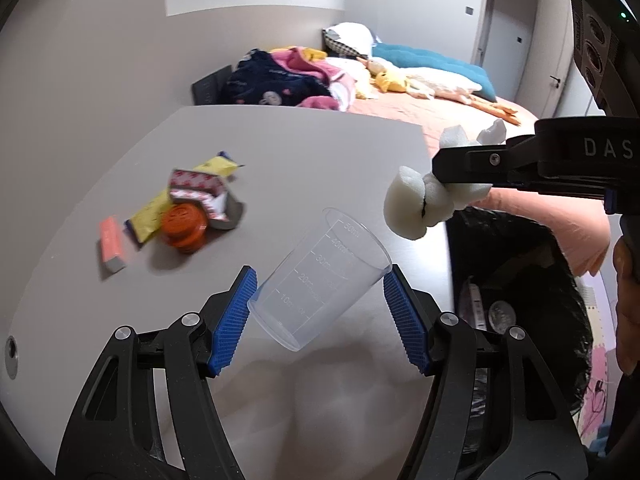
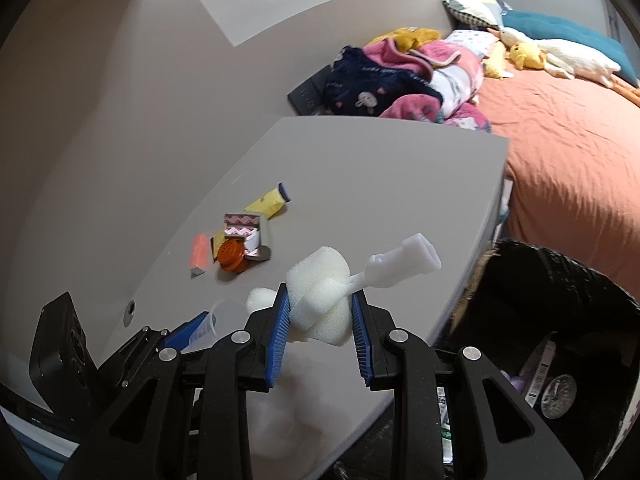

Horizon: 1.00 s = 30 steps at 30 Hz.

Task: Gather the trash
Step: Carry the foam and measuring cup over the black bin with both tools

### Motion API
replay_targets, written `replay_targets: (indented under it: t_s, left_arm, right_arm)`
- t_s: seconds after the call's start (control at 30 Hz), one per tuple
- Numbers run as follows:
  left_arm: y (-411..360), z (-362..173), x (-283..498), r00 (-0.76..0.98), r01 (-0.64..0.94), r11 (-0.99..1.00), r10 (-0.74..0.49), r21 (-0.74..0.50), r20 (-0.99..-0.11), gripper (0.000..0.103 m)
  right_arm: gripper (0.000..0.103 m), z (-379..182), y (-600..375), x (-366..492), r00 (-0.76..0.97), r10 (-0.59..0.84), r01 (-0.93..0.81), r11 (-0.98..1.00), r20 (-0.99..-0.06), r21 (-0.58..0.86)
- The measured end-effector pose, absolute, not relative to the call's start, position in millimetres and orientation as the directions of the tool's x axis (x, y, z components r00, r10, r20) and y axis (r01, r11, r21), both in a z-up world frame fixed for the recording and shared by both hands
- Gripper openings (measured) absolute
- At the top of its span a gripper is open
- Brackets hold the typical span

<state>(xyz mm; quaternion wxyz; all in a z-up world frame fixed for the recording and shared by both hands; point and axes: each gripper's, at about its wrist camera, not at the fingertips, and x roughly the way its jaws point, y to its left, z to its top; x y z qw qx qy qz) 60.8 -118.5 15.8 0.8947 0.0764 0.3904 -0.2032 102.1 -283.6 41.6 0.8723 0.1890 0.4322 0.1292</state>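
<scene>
Left gripper (image 1: 320,304) angled downward, jaws wide, clamping; right gripper (image 2: 320,332) angled downward, jaws narrow, clamping

Soft, even indoor light; strong fisheye bending at dark edges, slight motion blur.

A cup (image 1: 320,280) sits tilted between the left gripper (image 1: 320,312) pads, above the table (image 1: 280,152). The right gripper (image 2: 320,332) clamps a sponge (image 2: 318,292) just right of the cup. A trash pile (image 1: 180,212) lies on the table's left. The bin (image 1: 520,300) stands right of the table, the bed (image 2: 560,152) behind.
</scene>
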Motion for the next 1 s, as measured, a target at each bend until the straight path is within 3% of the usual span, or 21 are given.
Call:
replay_targets:
  t_s: [1.0]
  left_arm:
    - [-239, 17, 16, 0.529, 0.602, 0.798, -0.418, -0.021, -0.739, 0.064]
  right_arm:
    - [0.031, 41, -404, 29, 0.668, 0.217, 0.11, 0.917, -0.712, 0.383]
